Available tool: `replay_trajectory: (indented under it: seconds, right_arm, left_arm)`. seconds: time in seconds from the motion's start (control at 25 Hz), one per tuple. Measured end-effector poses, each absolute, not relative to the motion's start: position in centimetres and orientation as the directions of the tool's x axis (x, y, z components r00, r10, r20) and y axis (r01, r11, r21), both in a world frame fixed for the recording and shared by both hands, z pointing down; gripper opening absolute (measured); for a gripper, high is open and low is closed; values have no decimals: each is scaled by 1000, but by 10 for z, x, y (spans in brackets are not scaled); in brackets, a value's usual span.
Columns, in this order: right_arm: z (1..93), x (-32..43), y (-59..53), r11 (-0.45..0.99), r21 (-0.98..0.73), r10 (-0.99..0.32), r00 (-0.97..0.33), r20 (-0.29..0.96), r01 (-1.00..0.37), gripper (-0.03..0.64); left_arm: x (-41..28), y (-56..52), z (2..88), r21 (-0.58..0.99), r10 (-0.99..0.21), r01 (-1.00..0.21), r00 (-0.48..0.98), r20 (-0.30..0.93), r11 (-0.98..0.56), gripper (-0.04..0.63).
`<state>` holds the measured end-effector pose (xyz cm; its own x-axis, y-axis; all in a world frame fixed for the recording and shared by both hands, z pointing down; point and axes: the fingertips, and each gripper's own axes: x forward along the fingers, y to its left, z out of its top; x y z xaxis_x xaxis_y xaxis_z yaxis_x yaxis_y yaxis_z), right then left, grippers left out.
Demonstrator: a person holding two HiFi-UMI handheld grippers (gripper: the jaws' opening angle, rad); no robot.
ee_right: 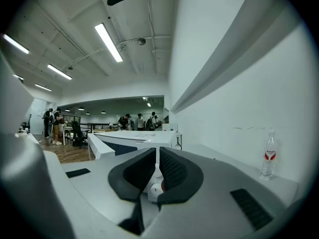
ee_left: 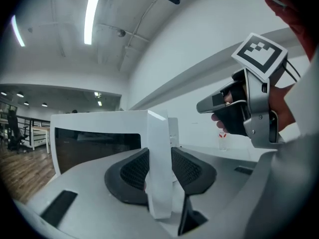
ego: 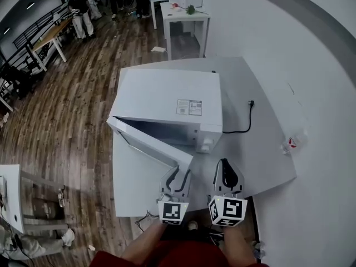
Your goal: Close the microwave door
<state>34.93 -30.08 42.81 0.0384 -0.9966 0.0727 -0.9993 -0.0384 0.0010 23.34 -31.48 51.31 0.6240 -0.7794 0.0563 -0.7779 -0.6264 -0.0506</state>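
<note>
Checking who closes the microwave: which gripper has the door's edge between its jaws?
The left gripper: the edge of the microwave door stands between its jaws; the right gripper has its jaws together, empty.

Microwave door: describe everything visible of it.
The microwave door is white with a dark window in a white frame, and looks like plastic or painted metal. It stands upright and partly open, hinged at the left of the microwave and swung out toward the person over the table. Its free edge sits between the pads of the left gripper, which lie against both faces. Nothing else touches it.
</note>
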Motion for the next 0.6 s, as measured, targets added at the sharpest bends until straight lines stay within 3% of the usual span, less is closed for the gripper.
replay_trajectory:
  seconds: [0.6]
  right_arm:
    - [437,371,-330,-74,-1,-993,73,96,-997,43]
  left_arm:
    - [267,-357,516,-44,-742,-741,667,67,-670,150]
